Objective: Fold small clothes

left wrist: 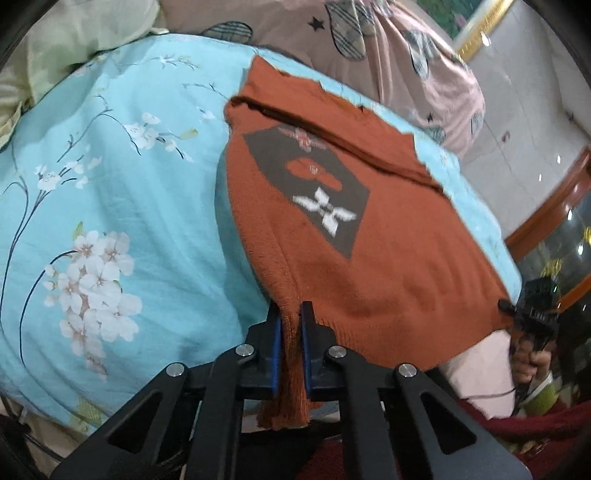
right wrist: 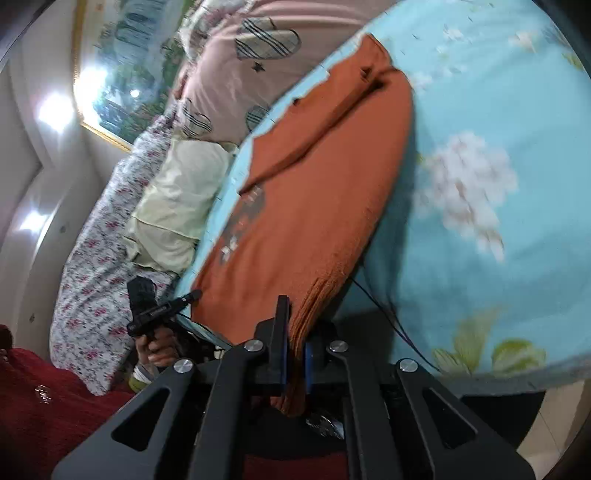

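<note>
The left gripper [left wrist: 291,314] has its jaws clamped on the near hem of the orange sweater [left wrist: 332,221]; the right gripper [right wrist: 293,321] pinches another hem corner. From each, the sweater spreads toward 12 o'clock over the blue floral bedspread [left wrist: 129,184].

The bed [left wrist: 122,206] is covered with a light blue sheet printed with white blossoms. An orange knitted garment [left wrist: 369,266] lies flat on it, with a dark diamond pattern, its near hem at six o'clock. At twelve o'clock lie a pink quilt [left wrist: 417,48] and a pale green pillow [left wrist: 81,33].
</note>
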Available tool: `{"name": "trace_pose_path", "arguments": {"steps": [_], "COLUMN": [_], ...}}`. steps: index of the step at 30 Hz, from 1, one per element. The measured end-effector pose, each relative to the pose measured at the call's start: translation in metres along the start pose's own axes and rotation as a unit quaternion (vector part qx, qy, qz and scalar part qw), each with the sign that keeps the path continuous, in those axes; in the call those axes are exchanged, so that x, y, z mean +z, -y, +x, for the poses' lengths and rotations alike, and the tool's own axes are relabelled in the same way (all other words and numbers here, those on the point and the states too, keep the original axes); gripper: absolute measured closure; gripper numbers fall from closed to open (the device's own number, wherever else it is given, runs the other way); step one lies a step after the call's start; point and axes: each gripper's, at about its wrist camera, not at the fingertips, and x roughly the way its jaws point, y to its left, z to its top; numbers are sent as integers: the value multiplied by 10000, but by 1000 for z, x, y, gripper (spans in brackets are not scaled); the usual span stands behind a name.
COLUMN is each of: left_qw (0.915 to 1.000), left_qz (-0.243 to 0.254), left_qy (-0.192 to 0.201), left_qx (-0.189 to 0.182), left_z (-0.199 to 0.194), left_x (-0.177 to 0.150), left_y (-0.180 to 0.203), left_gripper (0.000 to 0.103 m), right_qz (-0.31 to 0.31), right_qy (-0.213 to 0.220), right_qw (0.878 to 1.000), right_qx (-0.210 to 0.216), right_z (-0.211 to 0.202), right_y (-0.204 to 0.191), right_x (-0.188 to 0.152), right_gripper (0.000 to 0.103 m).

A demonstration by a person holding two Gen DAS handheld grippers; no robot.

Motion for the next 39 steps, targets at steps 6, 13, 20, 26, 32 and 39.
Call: {"name": "trace_pose_path", "arguments": {"steps": [6, 13, 20, 26, 32, 39], "left_qw": [9974, 9889, 9822, 9828, 9852, 9885], "left_qz": [-86, 78, 136, 10, -2, -232], "left_qy": [674, 1458, 1869, 1758, 1420, 819], "left_qx": [-231, -256, 134, 571, 964, 1246], "left_z": [-33, -40, -5, 59, 126, 201], "left_x": [25, 100, 204, 281, 324, 346], "left_y": [13, 35, 44, 26, 0, -31], "left_gripper": [97, 97, 97, 97, 97, 96], "right_qz": [-318, -595, -829, -419, -200, -4], "right_qy": [350, 1099, 1184, 1091, 818, 392], "right_qw": [9989, 9920, 9859, 9858, 9851, 9764], "right_qx": [72, -199, -840, -1203, -1501, -2122], "right_z": [-1, -2, 37, 81, 120, 150], "right_y": [-24, -30, -21, 26, 61, 92], "right_x": [44, 132, 239, 302, 332, 336], "right_gripper": [96, 96, 96, 96, 96, 95]}}
